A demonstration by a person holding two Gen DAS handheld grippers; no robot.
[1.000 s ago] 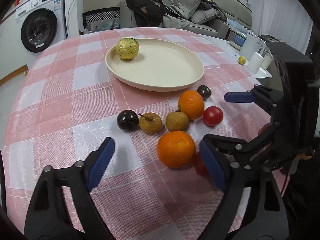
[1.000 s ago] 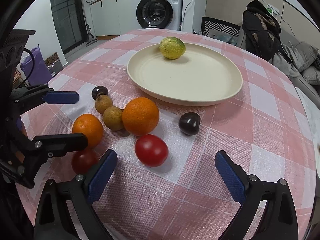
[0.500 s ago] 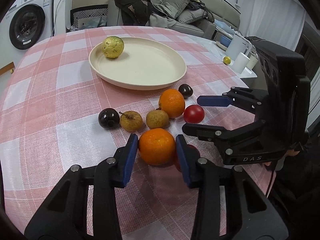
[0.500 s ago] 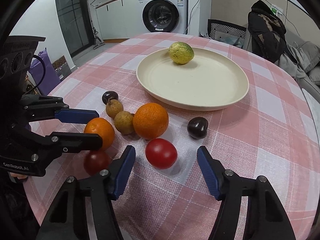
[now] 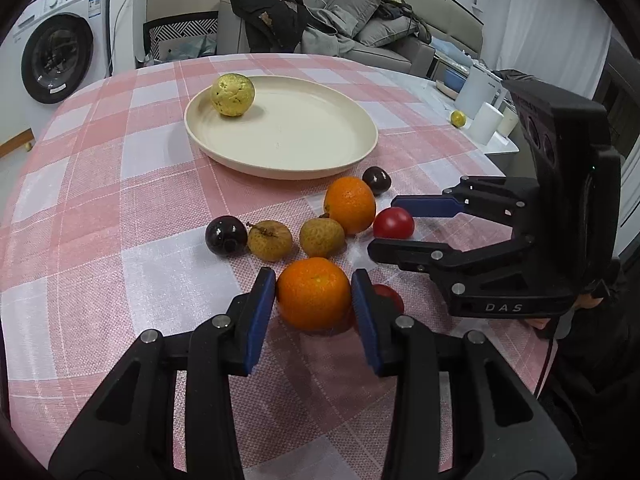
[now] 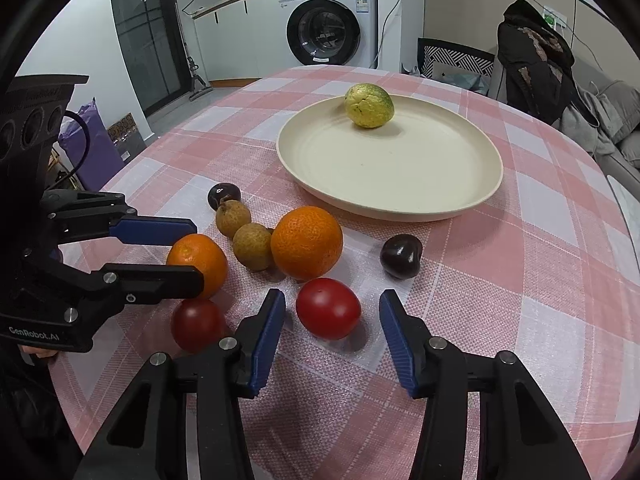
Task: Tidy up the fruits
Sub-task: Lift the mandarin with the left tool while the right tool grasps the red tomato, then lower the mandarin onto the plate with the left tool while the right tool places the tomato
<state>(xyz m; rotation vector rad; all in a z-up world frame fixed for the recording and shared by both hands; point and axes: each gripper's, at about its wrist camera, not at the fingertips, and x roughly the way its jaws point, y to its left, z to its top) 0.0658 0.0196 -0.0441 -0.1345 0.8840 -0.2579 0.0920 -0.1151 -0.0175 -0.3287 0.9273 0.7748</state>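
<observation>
My left gripper (image 5: 313, 294) is shut on a small orange (image 5: 313, 293) that rests on the checked tablecloth; it also shows in the right wrist view (image 6: 199, 264). My right gripper (image 6: 332, 318) is open around a red tomato (image 6: 328, 309), its pads a little apart from it. A cream plate (image 6: 400, 196) holds a yellow-green fruit (image 6: 369, 105). A bigger orange (image 6: 307, 242), two brown longans (image 6: 252, 246), two dark plums (image 6: 401, 256) and a second tomato (image 6: 196, 324) lie in front of the plate.
The round table (image 5: 80, 184) has a pink and white checked cloth. A washing machine (image 6: 332, 20) and a chair with a dark jacket (image 6: 532, 56) stand beyond it. White cups (image 5: 486, 122) sit on a side surface to the right.
My left gripper has closed onto the small orange. My right gripper has moved in around the red tomato and narrowed its jaws.
</observation>
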